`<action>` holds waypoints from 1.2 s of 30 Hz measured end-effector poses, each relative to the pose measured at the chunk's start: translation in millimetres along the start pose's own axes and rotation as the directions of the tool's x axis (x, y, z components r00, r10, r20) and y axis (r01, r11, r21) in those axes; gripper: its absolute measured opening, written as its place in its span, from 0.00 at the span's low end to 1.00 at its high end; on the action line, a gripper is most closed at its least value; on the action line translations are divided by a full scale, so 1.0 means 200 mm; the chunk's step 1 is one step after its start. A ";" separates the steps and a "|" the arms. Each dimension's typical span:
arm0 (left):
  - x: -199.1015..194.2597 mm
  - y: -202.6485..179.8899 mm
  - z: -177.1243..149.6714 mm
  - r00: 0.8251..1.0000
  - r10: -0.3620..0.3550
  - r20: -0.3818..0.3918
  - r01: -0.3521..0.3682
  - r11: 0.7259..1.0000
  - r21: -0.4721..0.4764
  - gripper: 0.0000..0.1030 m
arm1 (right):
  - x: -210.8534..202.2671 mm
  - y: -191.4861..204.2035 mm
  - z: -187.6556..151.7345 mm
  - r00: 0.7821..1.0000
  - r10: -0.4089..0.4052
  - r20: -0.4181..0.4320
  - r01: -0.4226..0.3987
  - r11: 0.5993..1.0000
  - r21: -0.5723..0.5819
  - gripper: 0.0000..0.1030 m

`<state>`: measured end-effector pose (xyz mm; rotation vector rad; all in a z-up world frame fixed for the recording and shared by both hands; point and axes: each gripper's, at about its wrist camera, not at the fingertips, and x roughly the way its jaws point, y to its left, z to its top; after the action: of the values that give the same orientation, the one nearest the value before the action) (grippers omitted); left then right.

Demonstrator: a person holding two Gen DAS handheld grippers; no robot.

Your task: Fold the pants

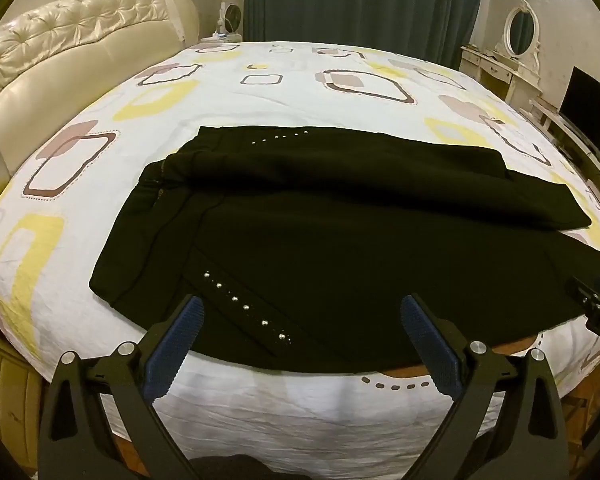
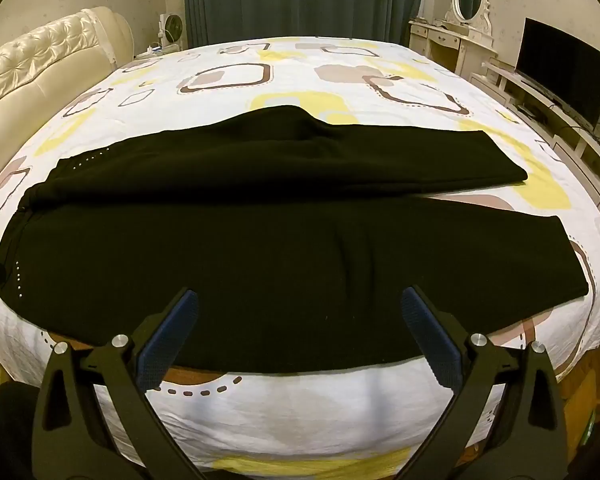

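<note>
A: Progress? Black pants [image 1: 320, 240] lie spread flat across the bed [image 1: 260, 88], mid-frame, 2 legs side by side, no fold visible.

B: Left hand-held gripper [image 1: 300, 312] and right hand-held gripper [image 2: 300, 308]: both wide open, empty, at near hem. All folding remains, I judge.

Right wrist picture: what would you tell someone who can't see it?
Black pants lie spread flat on a patterned bed, legs pointing right. The open right gripper hovers over their near edge, touching nothing.
</note>
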<state>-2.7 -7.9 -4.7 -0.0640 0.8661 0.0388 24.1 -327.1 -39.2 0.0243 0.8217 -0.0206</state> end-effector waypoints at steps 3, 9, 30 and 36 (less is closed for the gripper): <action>0.00 0.01 0.00 1.000 -0.001 -0.001 0.001 1.000 0.003 0.95 | 0.00 0.00 0.00 1.000 0.000 -0.001 0.000 1.000 0.000 0.98; 0.02 0.00 0.01 1.000 -0.003 -0.004 0.003 1.000 0.002 0.95 | 0.00 0.00 0.00 1.000 0.000 -0.001 0.000 1.000 0.000 0.98; 0.01 0.00 0.01 1.000 -0.010 -0.005 0.010 1.000 0.005 0.95 | 0.01 0.00 0.00 1.000 -0.001 -0.004 0.001 1.000 0.000 0.98; 0.01 0.00 0.01 1.000 -0.009 -0.004 0.009 1.000 0.004 0.95 | 0.01 0.00 0.00 1.000 0.000 -0.005 0.000 1.000 0.000 0.98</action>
<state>0.1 -8.0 -6.2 -0.0644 0.8702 0.0285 24.6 -327.0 -40.2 0.0241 0.8269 -0.0210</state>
